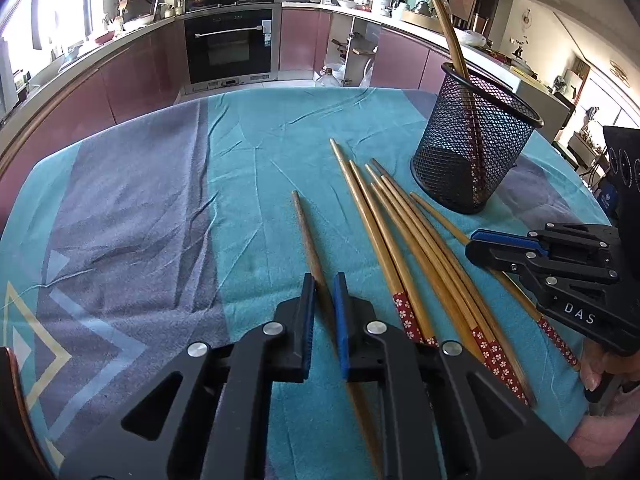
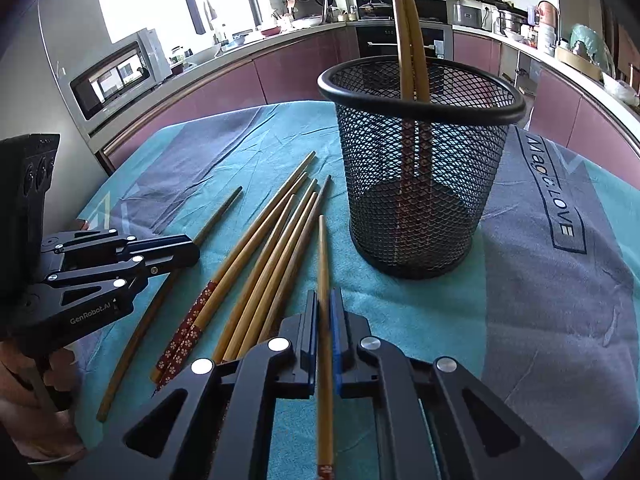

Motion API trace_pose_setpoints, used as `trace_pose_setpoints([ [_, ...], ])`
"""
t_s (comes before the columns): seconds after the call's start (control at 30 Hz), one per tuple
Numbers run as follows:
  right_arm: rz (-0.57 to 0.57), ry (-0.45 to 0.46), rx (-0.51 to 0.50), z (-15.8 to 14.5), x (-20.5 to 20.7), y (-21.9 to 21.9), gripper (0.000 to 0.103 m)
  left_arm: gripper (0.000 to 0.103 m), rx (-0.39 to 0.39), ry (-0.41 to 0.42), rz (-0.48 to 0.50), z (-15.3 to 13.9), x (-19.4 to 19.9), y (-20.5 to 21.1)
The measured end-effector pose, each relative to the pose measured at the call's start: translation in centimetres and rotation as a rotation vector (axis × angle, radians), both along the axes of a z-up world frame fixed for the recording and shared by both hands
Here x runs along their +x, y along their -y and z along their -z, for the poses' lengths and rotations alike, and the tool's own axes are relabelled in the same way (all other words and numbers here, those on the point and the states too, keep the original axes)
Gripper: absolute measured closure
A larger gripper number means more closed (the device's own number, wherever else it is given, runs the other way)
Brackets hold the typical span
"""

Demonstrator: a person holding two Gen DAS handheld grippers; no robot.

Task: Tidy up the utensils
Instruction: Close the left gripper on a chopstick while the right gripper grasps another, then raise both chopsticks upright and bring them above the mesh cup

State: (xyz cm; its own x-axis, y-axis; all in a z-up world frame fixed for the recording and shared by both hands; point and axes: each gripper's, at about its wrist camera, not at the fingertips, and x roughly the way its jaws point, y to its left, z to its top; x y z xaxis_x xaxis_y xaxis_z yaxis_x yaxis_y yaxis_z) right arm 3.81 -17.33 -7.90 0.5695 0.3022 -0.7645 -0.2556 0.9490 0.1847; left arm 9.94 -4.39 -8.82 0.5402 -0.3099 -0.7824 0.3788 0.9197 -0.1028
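Left wrist view: the left gripper (image 1: pixel 324 284) is clamping a darker chopstick (image 1: pixel 306 232) at lower centre; mesh holder (image 1: pixel 474 148) upper right.

Right wrist view: the right gripper (image 2: pixel 325 300) is pinching a lighter chopstick (image 2: pixel 323 264); both are probably awaiting lifting into the holder.

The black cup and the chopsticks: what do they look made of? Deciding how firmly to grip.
Cup: looks like black coated metal mesh with a solid rolled rim; you can see through the wall.
Chopsticks: look like bamboo or wood, tan with faint grain, matte; red floral bands at the thick ends, paint or wrap, can't tell.
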Motion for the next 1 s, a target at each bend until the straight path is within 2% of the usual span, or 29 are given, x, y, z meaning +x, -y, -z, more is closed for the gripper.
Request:
trace_pose_setpoints([
  [0.47, -0.024, 0.032, 0.077, -1.6, -0.8, 0.9, 0.098, 0.095, -0.094, -0.01, 0.012, -1.3, -0.5, -1.6],
  [0.87, -0.051, 0.11, 0.143, -4.7, -2.0, 1.9, 0.098, 0.096, -0.193, 0.047, 0.065, -5.0, -2.0, -2.2],
  [1.0, -0.056, 0.134, 0.195, -6.0, -2.4, 2.8, 0.098, 0.096, -0.232, 0.07, 0.085, -6.7, -2.5, -2.5],
])
